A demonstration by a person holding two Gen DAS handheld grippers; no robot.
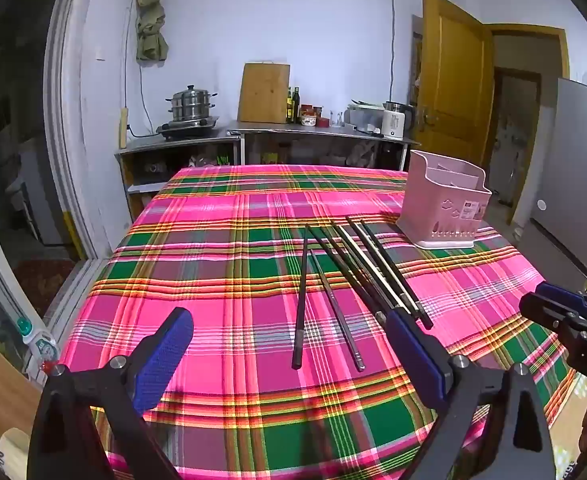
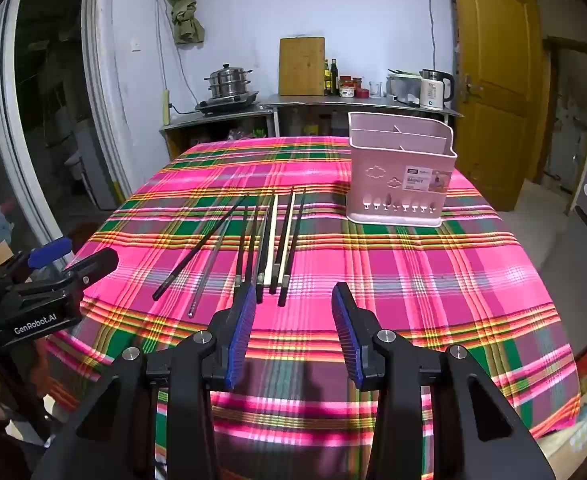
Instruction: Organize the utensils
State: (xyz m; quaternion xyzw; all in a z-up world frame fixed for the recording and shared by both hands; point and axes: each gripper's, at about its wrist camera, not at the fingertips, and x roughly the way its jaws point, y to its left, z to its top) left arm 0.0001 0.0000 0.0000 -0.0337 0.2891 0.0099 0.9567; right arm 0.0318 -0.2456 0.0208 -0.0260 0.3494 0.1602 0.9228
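Several chopsticks [image 1: 357,272], mostly black with a couple of pale ones, lie loosely side by side on the pink plaid tablecloth [image 1: 213,240]. A pink utensil holder [image 1: 445,204] with dividers stands upright beyond them to the right, nothing visible inside. My left gripper [image 1: 287,314] hovers over the near ends of the chopsticks, open wide, nothing between its blue pads. In the right wrist view the chopsticks [image 2: 269,240] lie just ahead of my right gripper [image 2: 293,292], which is open and empty. The holder [image 2: 399,176] stands farther back right. The left gripper [image 2: 89,252] shows at the left edge.
A metal counter [image 2: 365,104] along the back wall carries a steamer pot [image 2: 229,80], a cutting board [image 2: 301,66], bottles and a kettle [image 2: 433,88]. A yellow door [image 2: 493,80] stands open at right. A sliding glass door is at left.
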